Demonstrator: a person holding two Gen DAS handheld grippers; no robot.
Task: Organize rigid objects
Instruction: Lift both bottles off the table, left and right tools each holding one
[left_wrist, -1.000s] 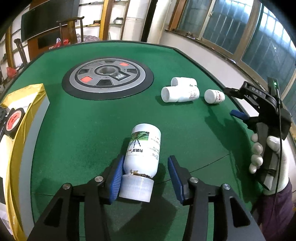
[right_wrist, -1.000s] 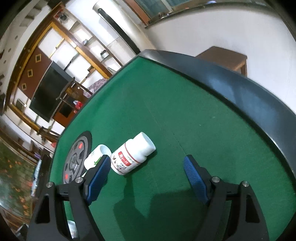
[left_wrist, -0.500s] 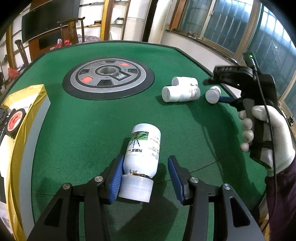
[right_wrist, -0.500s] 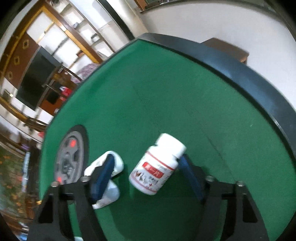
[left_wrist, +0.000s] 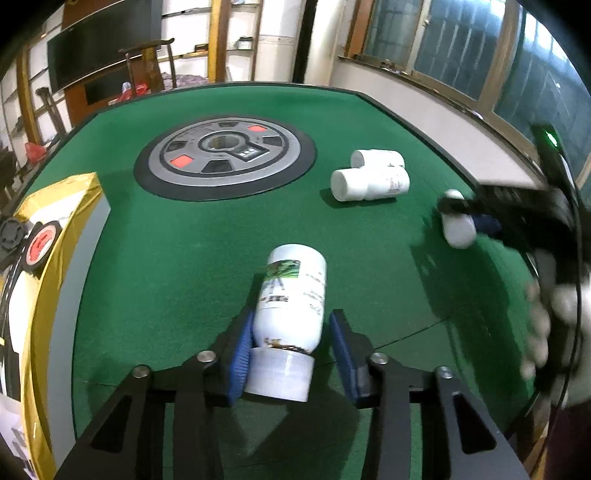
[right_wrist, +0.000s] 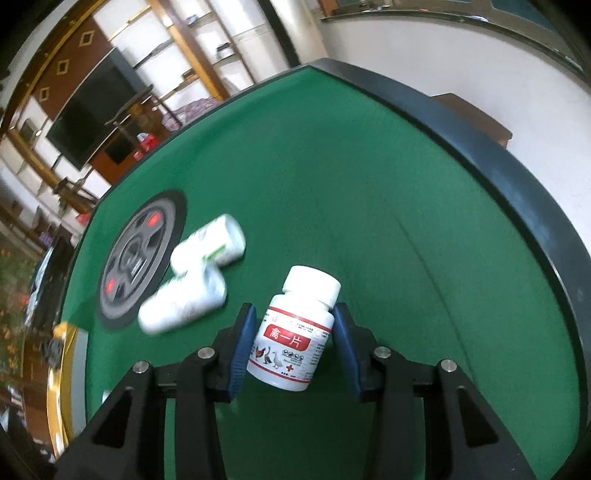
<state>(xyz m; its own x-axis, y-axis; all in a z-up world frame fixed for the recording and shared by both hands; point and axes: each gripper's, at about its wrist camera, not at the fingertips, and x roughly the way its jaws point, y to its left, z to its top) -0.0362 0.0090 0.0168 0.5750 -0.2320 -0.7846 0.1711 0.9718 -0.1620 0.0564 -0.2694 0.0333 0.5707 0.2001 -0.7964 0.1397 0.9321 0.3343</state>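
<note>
A round table (left_wrist: 192, 258) covered in green felt with a dark raised rim fills both views. At its middle sits a grey and black disc (left_wrist: 225, 155) with red patches. At the left edge lies a gold-wrapped box (left_wrist: 55, 236). Behind the table stand wooden shelves, a dark screen (left_wrist: 103, 48) and a chair; windows (left_wrist: 461, 44) run along the right wall.

The left gripper (left_wrist: 291, 350) has its blue pads set on either side of a white bottle (left_wrist: 291, 299) that lies on the felt, ribbed cap toward the camera, with a green picture and dark print on its label and a brown stain near the neck. The left pad touches it; a slim gap shows at the right pad, so the jaws stand narrow, not clamped.

Two plain white bottles (left_wrist: 373, 177) lie side by side, touching, beyond the disc's right side.

The right gripper (right_wrist: 293, 345), seen blurred from the left camera in a white-gloved hand (left_wrist: 554, 325), brackets a small bottle (right_wrist: 295, 332) near the table's right rim. This one has a white cap and a red-banded label with bird pictures. Whether the pads press it, I cannot tell.
</note>
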